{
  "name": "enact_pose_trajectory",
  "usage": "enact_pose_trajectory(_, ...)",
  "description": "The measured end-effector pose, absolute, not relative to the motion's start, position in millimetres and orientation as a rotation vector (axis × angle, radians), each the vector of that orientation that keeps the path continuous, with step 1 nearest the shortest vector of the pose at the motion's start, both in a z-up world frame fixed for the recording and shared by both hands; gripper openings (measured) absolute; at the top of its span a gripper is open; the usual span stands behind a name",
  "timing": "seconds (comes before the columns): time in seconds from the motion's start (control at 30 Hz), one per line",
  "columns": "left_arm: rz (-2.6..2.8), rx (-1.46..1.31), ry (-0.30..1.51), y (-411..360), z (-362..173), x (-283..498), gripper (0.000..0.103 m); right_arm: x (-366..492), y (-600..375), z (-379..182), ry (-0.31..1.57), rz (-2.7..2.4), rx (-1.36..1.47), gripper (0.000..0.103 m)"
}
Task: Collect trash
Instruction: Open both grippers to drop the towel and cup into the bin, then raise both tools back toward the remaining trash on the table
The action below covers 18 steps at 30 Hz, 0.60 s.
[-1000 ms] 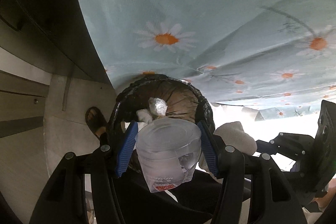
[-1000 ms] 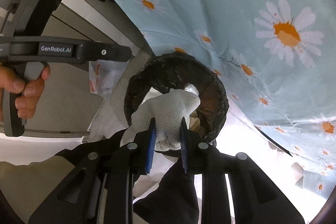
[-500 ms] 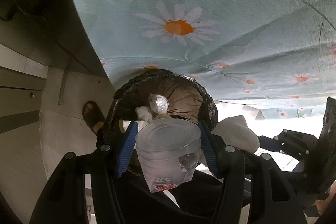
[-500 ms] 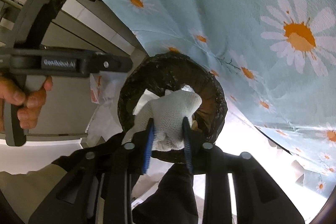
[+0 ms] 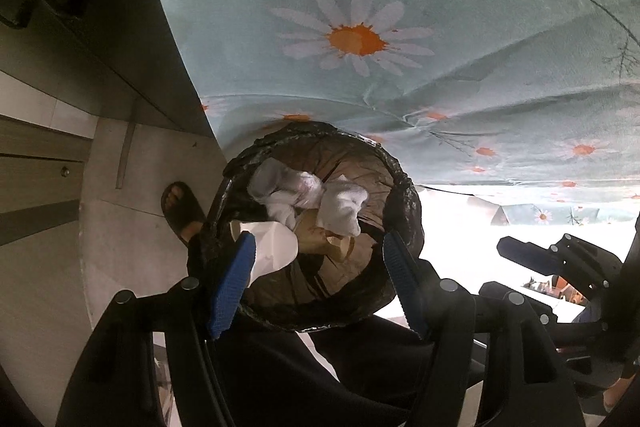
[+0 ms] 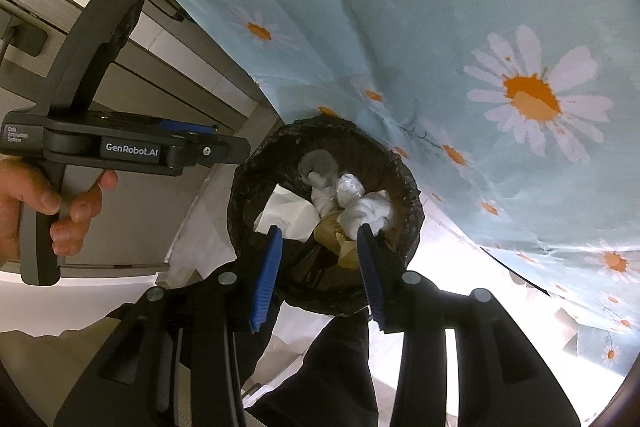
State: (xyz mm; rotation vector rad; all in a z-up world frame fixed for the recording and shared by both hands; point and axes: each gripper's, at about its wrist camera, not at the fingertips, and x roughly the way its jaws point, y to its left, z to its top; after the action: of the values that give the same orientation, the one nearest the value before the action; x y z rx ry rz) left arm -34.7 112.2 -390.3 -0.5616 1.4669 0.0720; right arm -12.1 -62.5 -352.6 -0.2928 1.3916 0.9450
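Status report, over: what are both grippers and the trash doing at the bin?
Left gripper and right gripper both opening, nothing between them. White wad and clear cup lie in the black-lined bin. Nothing in the way.

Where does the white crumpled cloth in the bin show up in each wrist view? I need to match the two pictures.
Left wrist: the white cloth lies centre frame, inside the black-lined bin, just above the open jaws.
Right wrist: the white cloth sits right of centre in the bin, beside the right-hand blue pad.
Shared landmark: the daisy tablecloth hanging behind the bin.
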Motion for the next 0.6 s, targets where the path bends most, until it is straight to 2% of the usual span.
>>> enact_pose_trajectory(0.1,0.070,-0.557,1.459,111.8,-384.4,-35.6,0.064,-11.8,-65.5,-347.6,1.384,0.937,-0.287,0.045)
enact_pose_trajectory(0.23,0.076,-0.553,1.436,110.7,-369.6,-36.2,0.064,-10.4,-70.7,-334.5,1.357,0.936,-0.271,0.045)
enact_pose_trajectory(0.6,0.089,-0.490,1.353,94.3,-298.0,-48.0,0.064,-6.2,-94.5,-283.0,1.256,0.977,-0.198,0.054)
